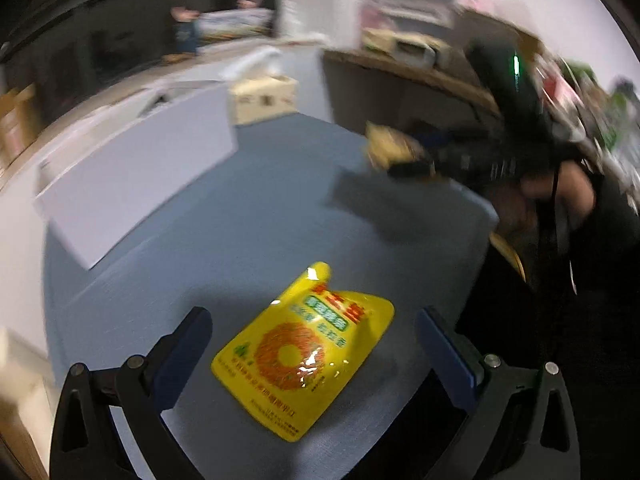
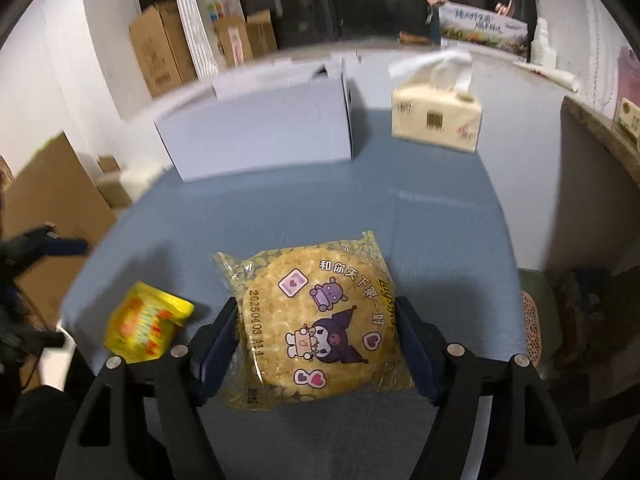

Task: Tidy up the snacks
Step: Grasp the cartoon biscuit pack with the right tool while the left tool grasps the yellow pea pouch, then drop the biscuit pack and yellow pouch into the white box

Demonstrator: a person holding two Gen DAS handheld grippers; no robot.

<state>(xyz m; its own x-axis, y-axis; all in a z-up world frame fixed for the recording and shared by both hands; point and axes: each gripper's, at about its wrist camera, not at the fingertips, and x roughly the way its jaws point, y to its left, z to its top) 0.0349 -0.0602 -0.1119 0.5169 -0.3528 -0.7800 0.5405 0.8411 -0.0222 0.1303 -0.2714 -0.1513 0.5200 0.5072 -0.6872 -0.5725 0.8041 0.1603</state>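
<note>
A yellow snack pouch (image 1: 304, 350) lies flat on the blue table (image 1: 248, 216), between the wide-open fingers of my left gripper (image 1: 316, 330), which hovers above it. It also shows in the right wrist view (image 2: 146, 322) at the table's left edge. My right gripper (image 2: 316, 322) is shut on a round rice cracker packet (image 2: 320, 324) with cartoon print, its pads pressing both sides. In the left wrist view the right gripper (image 1: 404, 168) appears blurred, holding that packet (image 1: 386, 146). A white open box (image 2: 260, 124) stands at the table's far side.
A tissue pack (image 2: 438, 118) stands to the right of the white box. Cardboard boxes (image 2: 168, 52) lean against the back wall. A wooden shelf (image 1: 420, 68) with clutter borders the table's right side. A brown cardboard sheet (image 2: 52, 208) is beyond the left edge.
</note>
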